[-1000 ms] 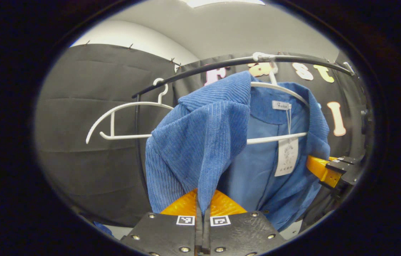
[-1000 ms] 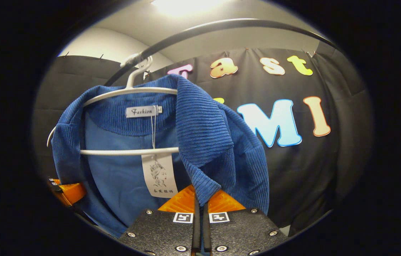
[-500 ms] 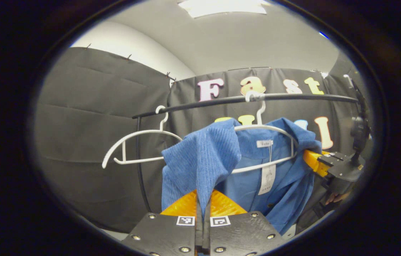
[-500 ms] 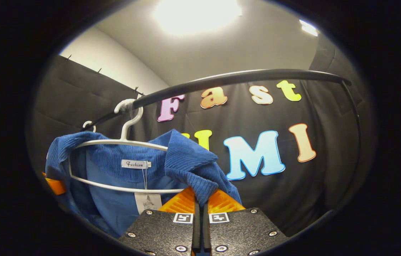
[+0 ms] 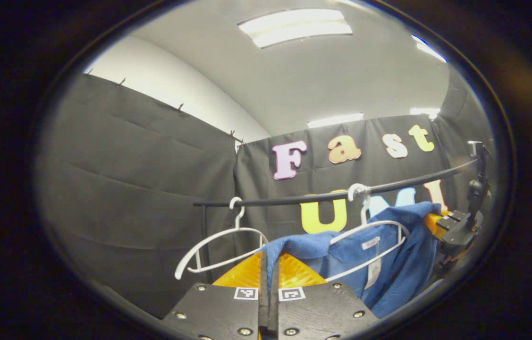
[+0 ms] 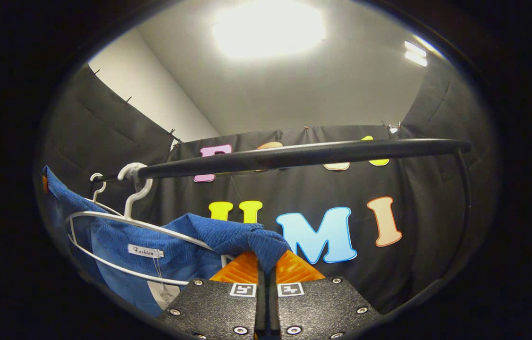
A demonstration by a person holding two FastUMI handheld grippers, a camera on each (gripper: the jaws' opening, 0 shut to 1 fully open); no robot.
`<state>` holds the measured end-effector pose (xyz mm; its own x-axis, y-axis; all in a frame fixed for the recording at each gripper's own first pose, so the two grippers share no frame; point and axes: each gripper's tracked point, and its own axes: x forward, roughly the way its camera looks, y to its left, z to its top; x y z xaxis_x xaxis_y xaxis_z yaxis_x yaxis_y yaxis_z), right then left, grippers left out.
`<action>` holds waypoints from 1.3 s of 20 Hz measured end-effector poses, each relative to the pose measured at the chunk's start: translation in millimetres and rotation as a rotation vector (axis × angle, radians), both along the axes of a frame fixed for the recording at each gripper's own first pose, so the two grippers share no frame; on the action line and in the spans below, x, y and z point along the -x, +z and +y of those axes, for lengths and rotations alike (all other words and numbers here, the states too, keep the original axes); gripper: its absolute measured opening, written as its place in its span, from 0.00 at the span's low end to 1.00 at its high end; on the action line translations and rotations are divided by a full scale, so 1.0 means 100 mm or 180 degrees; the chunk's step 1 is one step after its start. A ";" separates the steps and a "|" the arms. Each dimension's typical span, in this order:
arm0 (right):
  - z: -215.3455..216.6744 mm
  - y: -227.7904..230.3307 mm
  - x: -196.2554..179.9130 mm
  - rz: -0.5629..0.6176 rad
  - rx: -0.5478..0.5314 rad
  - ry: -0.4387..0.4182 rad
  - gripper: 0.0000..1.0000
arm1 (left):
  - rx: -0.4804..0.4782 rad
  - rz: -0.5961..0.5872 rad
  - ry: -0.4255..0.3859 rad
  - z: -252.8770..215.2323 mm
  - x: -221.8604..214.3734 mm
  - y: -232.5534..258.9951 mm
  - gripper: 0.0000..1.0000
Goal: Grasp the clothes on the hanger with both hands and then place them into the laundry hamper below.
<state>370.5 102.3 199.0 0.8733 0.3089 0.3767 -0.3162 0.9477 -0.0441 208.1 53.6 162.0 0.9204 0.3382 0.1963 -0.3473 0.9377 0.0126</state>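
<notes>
Left gripper view shows an empty white hanger (image 5: 221, 248) at 9 o'clock of the blue jacket (image 5: 388, 269); right gripper view shows a label at its collar. Rail (image 6: 294, 153) sits higher than a second ago, jacket pulled off the loaded hanger (image 6: 119, 222). Left gripper (image 5: 268, 278) and right gripper (image 6: 266, 271) each clamped on jacket fabric.

Both views upward, sharing rail (image 5: 332, 194) closely.
</notes>
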 end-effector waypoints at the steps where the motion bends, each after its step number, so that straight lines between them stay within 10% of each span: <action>1: -0.03 0.03 -0.05 -0.0018 0.0003 -0.0025 0.02 | -0.0010 0.0006 -0.0002 0.01 -0.01 0.02 0.05; 6: -0.14 0.01 -0.07 -0.0067 0.0008 -0.0061 0.02 | -0.0004 0.0124 -0.0041 0.09 -0.05 -0.10 0.05; 26: -0.11 -0.29 -0.31 -0.0172 0.0364 -0.0014 0.02 | -0.1522 0.0316 0.0449 0.80 -0.42 0.73 0.05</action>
